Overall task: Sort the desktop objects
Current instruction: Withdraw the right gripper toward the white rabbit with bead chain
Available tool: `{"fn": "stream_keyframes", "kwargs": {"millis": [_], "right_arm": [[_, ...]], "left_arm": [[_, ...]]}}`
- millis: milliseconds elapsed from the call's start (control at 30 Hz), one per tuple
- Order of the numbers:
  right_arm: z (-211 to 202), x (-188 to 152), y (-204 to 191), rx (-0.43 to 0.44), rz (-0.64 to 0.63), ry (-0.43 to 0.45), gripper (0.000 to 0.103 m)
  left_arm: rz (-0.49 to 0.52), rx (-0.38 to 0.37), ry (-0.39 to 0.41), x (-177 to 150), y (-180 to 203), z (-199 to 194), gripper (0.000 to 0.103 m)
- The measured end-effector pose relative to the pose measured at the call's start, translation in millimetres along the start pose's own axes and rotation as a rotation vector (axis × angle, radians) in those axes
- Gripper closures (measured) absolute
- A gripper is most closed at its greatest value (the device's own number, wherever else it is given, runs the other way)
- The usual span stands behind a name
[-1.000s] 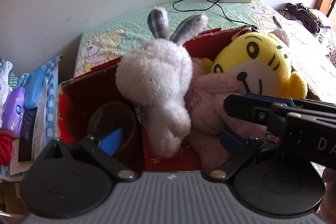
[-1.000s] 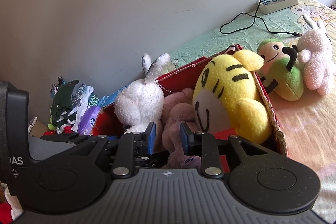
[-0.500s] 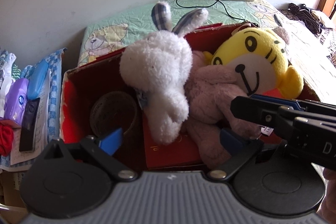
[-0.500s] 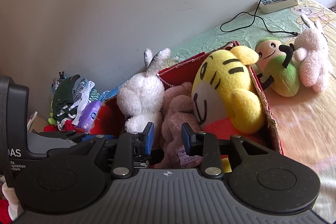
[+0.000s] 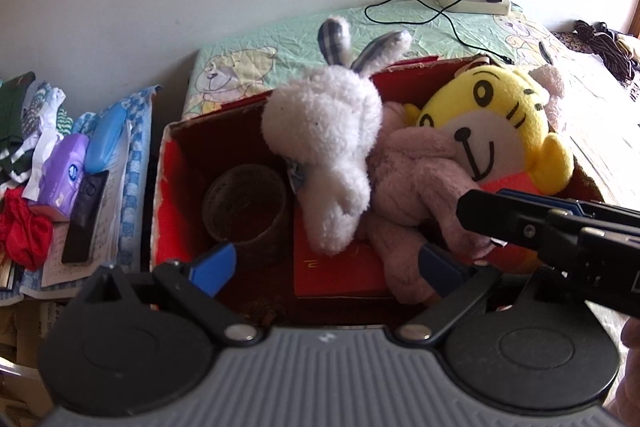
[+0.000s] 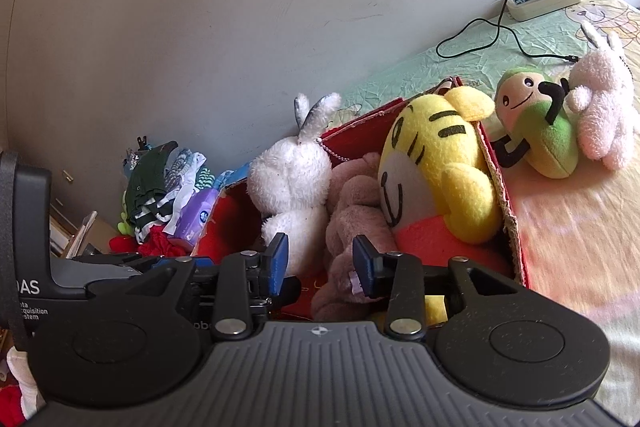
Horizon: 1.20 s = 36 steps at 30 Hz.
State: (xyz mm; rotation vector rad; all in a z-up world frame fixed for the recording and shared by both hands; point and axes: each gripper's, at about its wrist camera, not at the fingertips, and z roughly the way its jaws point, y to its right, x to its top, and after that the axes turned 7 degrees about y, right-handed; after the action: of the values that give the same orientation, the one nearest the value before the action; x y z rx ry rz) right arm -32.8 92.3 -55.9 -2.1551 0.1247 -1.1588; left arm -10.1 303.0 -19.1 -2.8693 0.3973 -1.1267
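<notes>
Left gripper (image 5: 324,263) fingers spread wide, empty. Right gripper (image 6: 318,263) fingers part-spread, straddling pale pink plush toy (image 6: 352,227) in red cardboard box (image 5: 164,187). Right nearer.

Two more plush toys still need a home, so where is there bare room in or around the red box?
Free: the red box's left corner around the brown cup, and the bedspread right of the box. Crowded: the box's right half, packed with white rabbit, pink plush and yellow tiger.
</notes>
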Motion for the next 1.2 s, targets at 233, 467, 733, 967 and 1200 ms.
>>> {"fn": "stream_keyframes", "kwargs": {"millis": [233, 467, 733, 967, 1200], "right_arm": [[-12, 13, 6, 0.089, -0.007, -0.030, 0.063], [-28, 31, 21, 0.157, -0.018, -0.058, 0.063], [-52, 50, 47, 0.219, -0.022, -0.064, 0.063], [-78, 67, 87, 0.203, -0.005, -0.040, 0.062], [-98, 81, 139, 0.131, 0.052, -0.010, 0.062]], "left_arm": [[-0.048, 0.061, 0.022, 4, 14, -24, 0.005], [-0.086, 0.108, 0.033, 11, 40, -40, 0.005], [-0.093, 0.125, 0.067, 22, 80, -56, 0.005], [-0.064, 0.085, 0.096, 38, 133, -55, 0.005], [-0.004, 0.004, 0.105, 56, 192, -41, 0.005]]}}
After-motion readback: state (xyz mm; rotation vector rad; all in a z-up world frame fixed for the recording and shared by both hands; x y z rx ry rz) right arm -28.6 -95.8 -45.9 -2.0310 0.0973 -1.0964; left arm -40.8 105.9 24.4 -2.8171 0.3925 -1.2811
